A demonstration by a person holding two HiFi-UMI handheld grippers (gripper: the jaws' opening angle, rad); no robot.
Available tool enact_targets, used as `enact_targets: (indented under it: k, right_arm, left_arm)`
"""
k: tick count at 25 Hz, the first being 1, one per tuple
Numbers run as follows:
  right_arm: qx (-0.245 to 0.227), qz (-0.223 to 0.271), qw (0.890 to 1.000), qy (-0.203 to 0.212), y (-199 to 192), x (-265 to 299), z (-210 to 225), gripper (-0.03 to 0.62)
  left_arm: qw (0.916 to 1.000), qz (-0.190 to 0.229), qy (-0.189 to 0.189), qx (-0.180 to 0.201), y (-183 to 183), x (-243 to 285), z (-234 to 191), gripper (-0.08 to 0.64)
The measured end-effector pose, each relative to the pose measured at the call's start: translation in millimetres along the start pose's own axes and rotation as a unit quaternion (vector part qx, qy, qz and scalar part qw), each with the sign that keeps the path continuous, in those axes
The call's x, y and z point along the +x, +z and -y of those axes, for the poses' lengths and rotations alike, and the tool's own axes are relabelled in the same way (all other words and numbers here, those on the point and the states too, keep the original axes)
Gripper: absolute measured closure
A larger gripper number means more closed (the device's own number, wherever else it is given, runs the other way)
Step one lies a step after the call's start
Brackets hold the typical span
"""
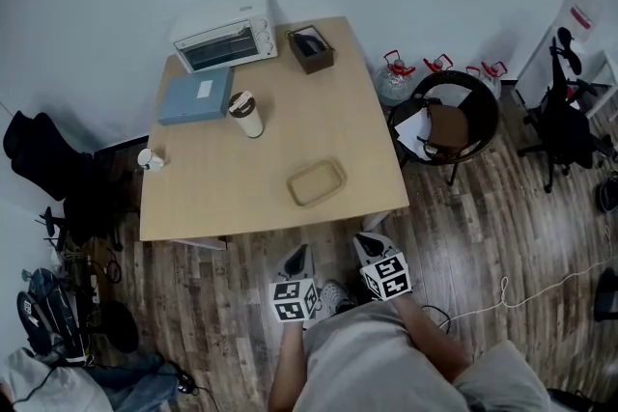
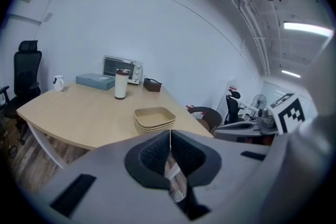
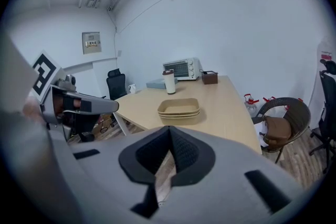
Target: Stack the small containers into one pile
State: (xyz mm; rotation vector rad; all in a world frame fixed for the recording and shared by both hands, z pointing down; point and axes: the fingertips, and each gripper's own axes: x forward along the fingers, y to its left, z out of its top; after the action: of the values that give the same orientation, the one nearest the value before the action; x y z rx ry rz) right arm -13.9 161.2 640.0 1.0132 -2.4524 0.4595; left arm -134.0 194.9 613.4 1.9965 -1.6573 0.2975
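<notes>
The small tan containers (image 1: 316,182) sit nested in one pile near the front edge of the wooden table (image 1: 212,198). In the left gripper view the pile (image 2: 154,118) lies just beyond the jaws, and in the right gripper view the pile (image 3: 179,108) lies ahead. Both grippers hang off the table, over the floor in front of the person. My left gripper (image 1: 296,258) (image 2: 169,136) is shut with nothing in it. My right gripper (image 1: 368,244) (image 3: 169,134) is also shut and empty. Each gripper shows in the other's view: the right one (image 2: 252,127) and the left one (image 3: 79,104).
A toaster oven (image 1: 224,40), a blue flat box (image 1: 196,96), a tall lidded cup (image 1: 245,114), a dark brown box (image 1: 311,49) and a white mug (image 1: 150,159) stand on the table. A round wicker chair (image 1: 446,123) is to the right, and water jugs (image 1: 396,77) stand by the wall.
</notes>
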Motion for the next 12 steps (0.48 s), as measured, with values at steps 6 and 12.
enact_targets:
  k: [6,12]
  right_arm:
    - [0.003,0.000,1.000,0.006,-3.0,4.2,-7.7,0.589]
    - [0.005,-0.002,1.000,0.008,-4.9,5.4,-8.0,0.591]
  left_arm:
    - [0.9999,-0.004,0.006,-0.012,-7.4,-4.4,-6.6,0.554]
    - [0.9999,-0.012,0.005,-0.007,-10.4,-2.3,-5.1,0.554]
